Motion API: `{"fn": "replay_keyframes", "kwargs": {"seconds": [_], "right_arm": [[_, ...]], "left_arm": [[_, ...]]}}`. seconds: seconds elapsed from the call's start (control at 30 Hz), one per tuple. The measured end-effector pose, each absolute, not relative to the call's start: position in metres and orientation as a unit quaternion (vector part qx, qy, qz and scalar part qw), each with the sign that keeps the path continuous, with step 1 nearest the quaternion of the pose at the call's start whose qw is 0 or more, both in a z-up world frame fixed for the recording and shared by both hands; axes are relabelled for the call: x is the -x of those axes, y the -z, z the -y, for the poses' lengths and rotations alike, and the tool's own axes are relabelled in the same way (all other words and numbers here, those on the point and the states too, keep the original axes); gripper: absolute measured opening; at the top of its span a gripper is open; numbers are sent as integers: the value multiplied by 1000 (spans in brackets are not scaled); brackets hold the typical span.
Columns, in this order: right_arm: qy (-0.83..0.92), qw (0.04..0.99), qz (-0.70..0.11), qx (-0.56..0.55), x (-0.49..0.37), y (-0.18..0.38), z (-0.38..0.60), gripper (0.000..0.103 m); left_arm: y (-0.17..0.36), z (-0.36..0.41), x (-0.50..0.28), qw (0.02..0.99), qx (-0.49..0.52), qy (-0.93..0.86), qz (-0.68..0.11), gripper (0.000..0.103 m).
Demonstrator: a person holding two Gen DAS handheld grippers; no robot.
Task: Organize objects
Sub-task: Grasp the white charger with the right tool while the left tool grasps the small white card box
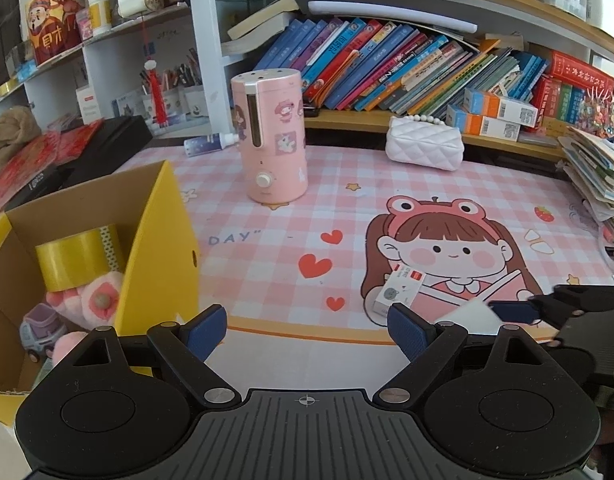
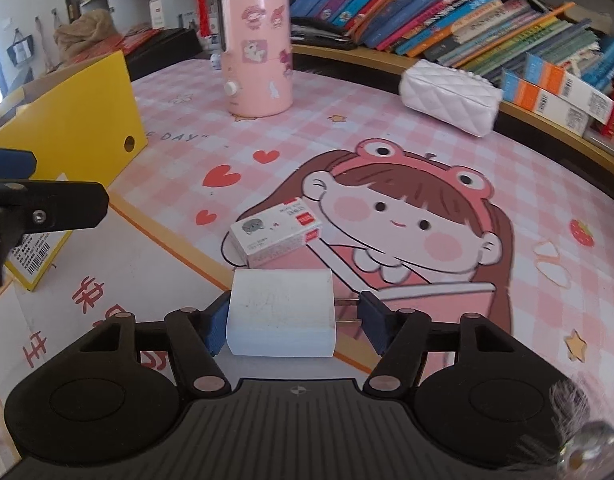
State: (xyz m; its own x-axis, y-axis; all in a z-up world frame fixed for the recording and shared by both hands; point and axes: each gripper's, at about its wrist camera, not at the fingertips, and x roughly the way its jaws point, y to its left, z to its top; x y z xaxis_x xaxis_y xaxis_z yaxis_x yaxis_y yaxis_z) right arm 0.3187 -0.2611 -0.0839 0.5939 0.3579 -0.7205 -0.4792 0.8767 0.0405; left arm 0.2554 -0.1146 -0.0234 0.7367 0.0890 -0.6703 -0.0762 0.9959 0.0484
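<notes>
My right gripper (image 2: pixel 293 322) is shut on a white plug charger (image 2: pixel 281 318), its two prongs against the right pad, just above the mat's front edge. The charger also shows in the left wrist view (image 1: pixel 469 310). A small white staple box (image 2: pixel 277 234) lies on the mat just beyond it, also seen from the left (image 1: pixel 399 290). My left gripper (image 1: pixel 307 330) is open and empty, beside the yellow cardboard box (image 1: pixel 163 248), which holds a yellow tape roll (image 1: pixel 79 256), pink plush pieces (image 1: pixel 101 300) and a toy car (image 1: pixel 39 330).
A pink humidifier (image 1: pixel 273 136) stands at the back of the pink checked mat (image 1: pixel 267 240). A white quilted purse (image 1: pixel 425 144) lies by the bookshelf (image 1: pixel 387 68). A stack of books (image 1: pixel 599 176) sits at the right edge. A spray bottle (image 1: pixel 211 145) lies behind the humidifier.
</notes>
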Motion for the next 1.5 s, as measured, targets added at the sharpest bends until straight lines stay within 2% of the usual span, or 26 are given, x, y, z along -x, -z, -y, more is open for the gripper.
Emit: {"fn": "replay_keyframes", "kwargs": {"seconds": [0.5,0.83,0.93,1.17,1.3,1.5], "right_arm": [[-134,917,-373,52,-285,51,322,63],[-105,921,-372,42,-281,50,338,63],[-106,921,-374,41,-283,51,338,63],[-108,919,-377,43,-287,53,335,63],[-105,919,-378,43,-288,53,335,63],[-94,919,-381,39,-287,54,338,63]], "left_arm": [[48,141,-284,929,1,-10,-371,88],[62,153,-304,927,-16,4,-374,87],[67,156,-310,926,-22,10,-378,84],[83,161,-329,918,-18,25,-396,66],[89,164,-335,918,-13,37,-395,63],[93,163,-338,919,-26,39,-392,48]]}}
